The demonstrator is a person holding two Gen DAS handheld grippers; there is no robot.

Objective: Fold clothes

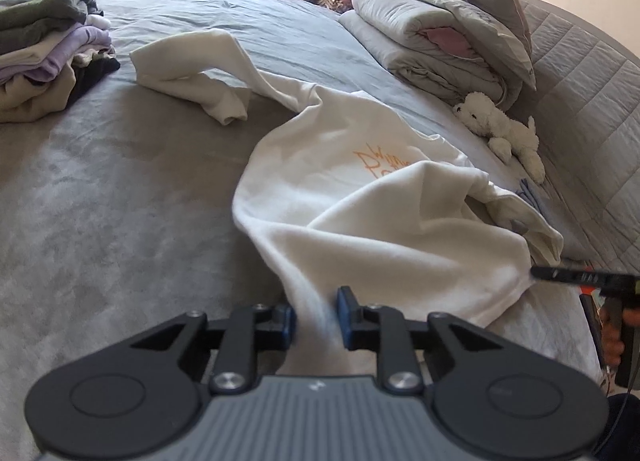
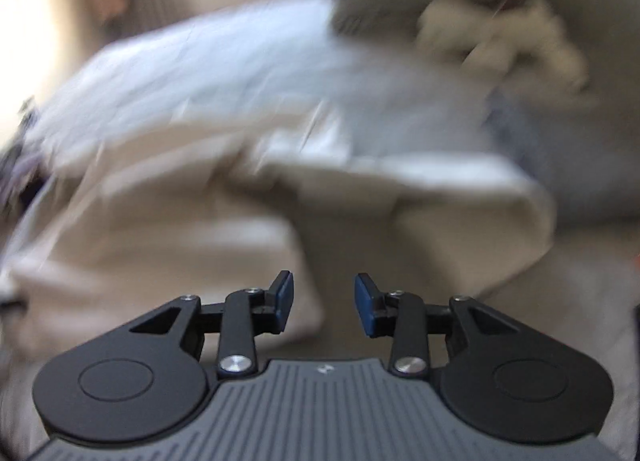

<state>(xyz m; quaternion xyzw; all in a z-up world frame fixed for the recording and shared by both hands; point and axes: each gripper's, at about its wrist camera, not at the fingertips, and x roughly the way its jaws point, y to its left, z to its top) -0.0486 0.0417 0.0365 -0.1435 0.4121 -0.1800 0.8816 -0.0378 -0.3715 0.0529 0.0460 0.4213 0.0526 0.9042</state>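
On a grey bed (image 1: 120,189), left gripper (image 1: 316,317) pinching a white shirt's (image 1: 360,201) hem, right gripper (image 2: 323,303) parted and empty, folded pile (image 1: 48,57) well apart.

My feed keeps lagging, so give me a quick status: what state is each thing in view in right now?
Left gripper: jaws shut on the white shirt.
Right gripper: jaws open, nothing between them; view motion-blurred.
White shirt: unfolded, rumpled, one sleeve stretched out.
Clothes pile: folded, stacked on the bed.
Folded bedding: stacked by the headboard.
Plush toy: lying on its side.
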